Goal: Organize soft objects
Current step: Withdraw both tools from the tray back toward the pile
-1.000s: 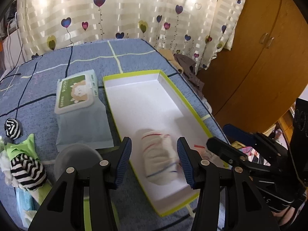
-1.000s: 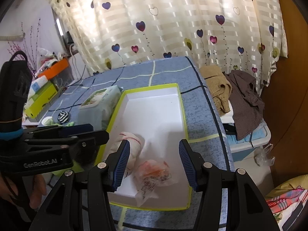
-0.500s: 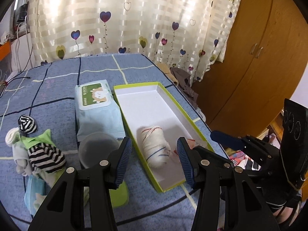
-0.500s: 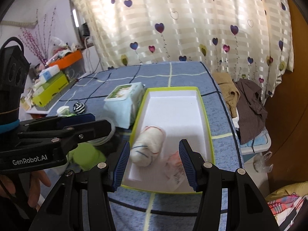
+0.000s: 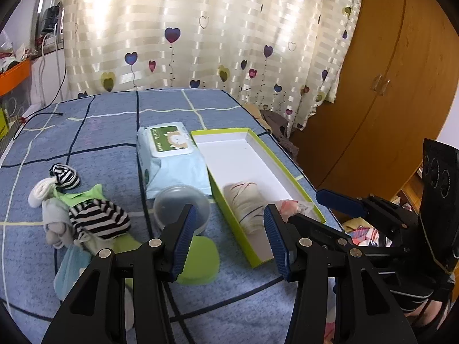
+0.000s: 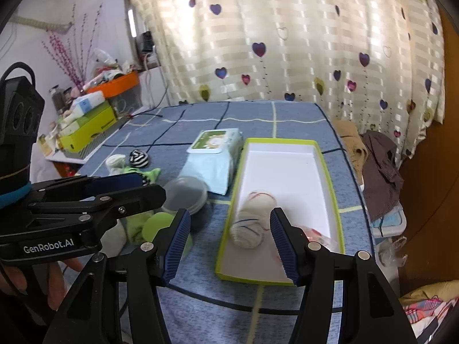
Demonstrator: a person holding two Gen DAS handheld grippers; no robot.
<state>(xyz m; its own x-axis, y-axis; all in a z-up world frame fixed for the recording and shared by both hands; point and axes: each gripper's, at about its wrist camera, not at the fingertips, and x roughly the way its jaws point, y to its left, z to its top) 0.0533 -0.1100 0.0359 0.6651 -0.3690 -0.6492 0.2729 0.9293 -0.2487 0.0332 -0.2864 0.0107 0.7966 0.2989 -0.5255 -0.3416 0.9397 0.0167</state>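
Note:
A green-rimmed white box lies on the blue table. A rolled white sock with coloured stripes lies at its near end, beside a clear bag with something red. A pile of loose socks, striped black-and-white and white, lies to the left. My left gripper is open and empty, above the table's near edge. My right gripper is open and empty, held back from the box.
A wet-wipes pack lies left of the box. A clear round lid and a green disc sit near the socks. Clothes hang off the table's right side. A wooden wardrobe stands right.
Both grippers have pulled back and up from the box, open and empty. The rolled sock and the bag stay in the box. More of the table and sock pile shows.

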